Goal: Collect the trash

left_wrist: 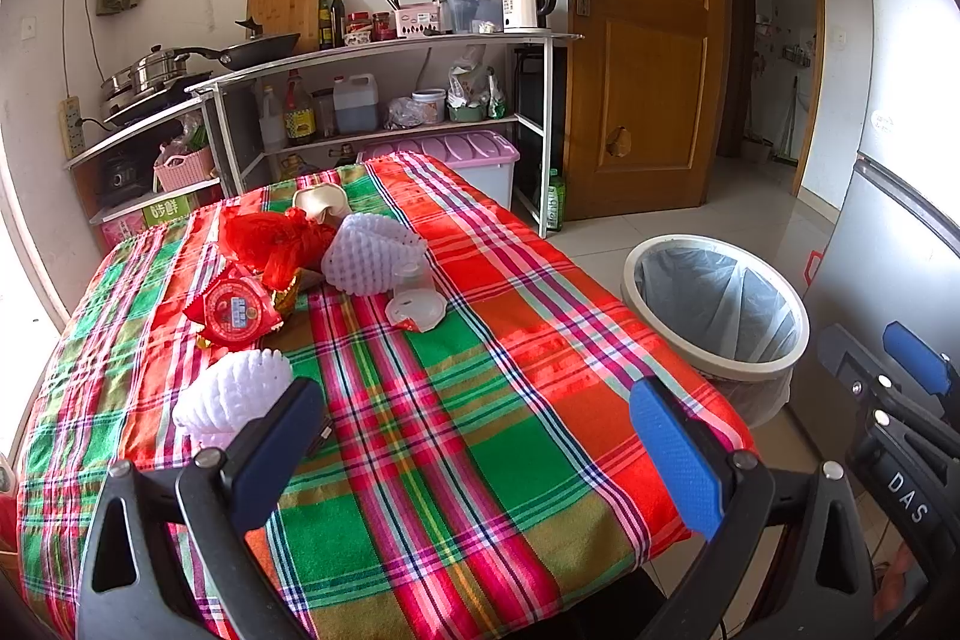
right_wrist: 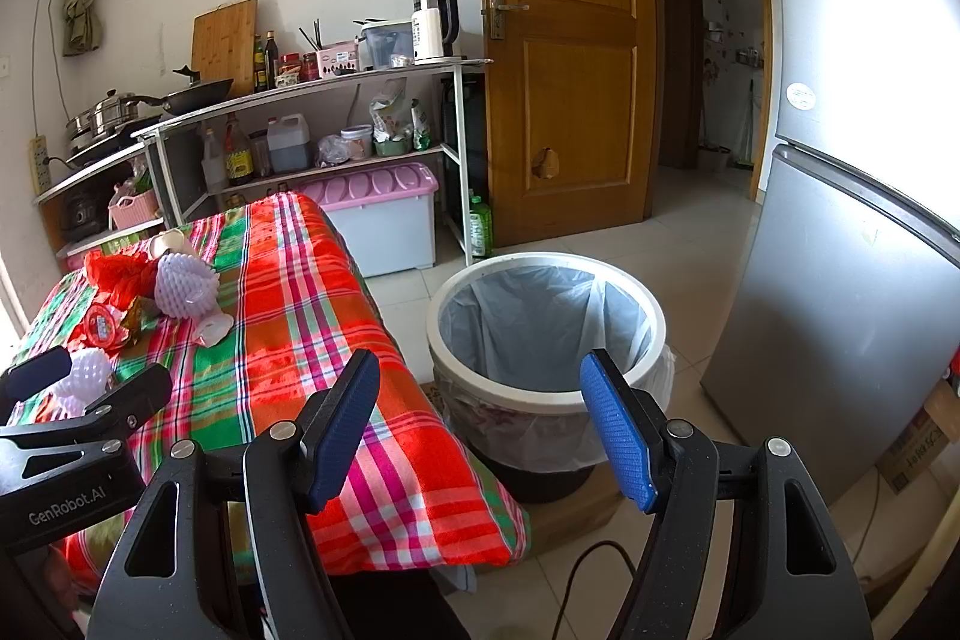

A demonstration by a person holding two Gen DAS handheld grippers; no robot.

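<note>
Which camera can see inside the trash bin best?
The right wrist view: the trash bin sits almost centred, its liner visible deep inside. In the left wrist view the trash bin sits off to the right, beyond the table, and looks smaller.

Bright daylight entered from nine o'clock, where the window edge burned out to white in both views. Sun fell in patches across the tablecloth (left_wrist: 456, 400), and glare washed over the fridge (right_wrist: 840, 280) at three o'clock. Fisheye distortion bowed the door (left_wrist: 642, 40) and walls, with dark vignetting at the corners. The near gripper fingers (right_wrist: 342, 424) looked slightly soft; the rest was sharp.
</note>
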